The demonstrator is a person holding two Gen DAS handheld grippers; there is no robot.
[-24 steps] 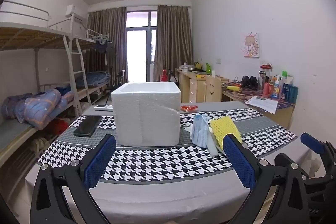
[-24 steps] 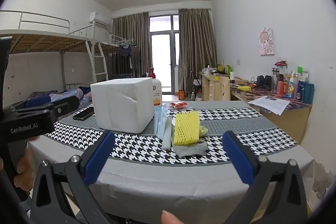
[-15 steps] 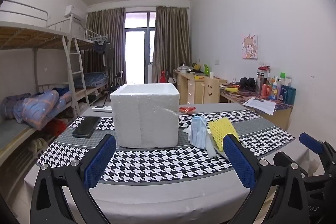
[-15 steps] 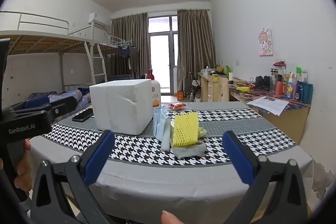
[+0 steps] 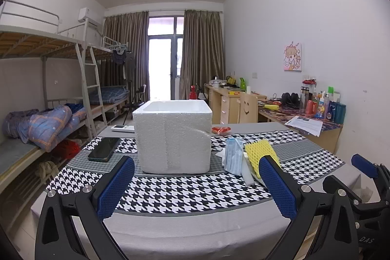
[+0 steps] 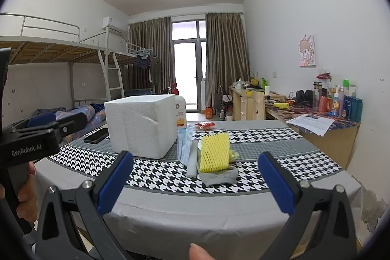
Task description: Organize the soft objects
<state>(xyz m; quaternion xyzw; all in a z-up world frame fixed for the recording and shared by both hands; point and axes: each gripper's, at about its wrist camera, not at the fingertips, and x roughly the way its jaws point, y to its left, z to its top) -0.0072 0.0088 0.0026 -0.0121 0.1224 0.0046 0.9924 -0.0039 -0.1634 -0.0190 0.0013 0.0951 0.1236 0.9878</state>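
Soft items, yellow foam net (image 6: 214, 152) foremost, stand upright just right of foam box (image 6: 141, 124), dead ahead of right tongs (image 6: 195, 187); both tongs open, empty, left tongs (image 5: 195, 187) farther.

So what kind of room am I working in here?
Most likely a shared dorm room: metal bunk beds with a ladder along one wall, study desks along the other, and a cloth-covered table in the middle.

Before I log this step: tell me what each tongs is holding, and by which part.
Nothing. The left tongs and right tongs are open and empty, short of the soft things on the table.
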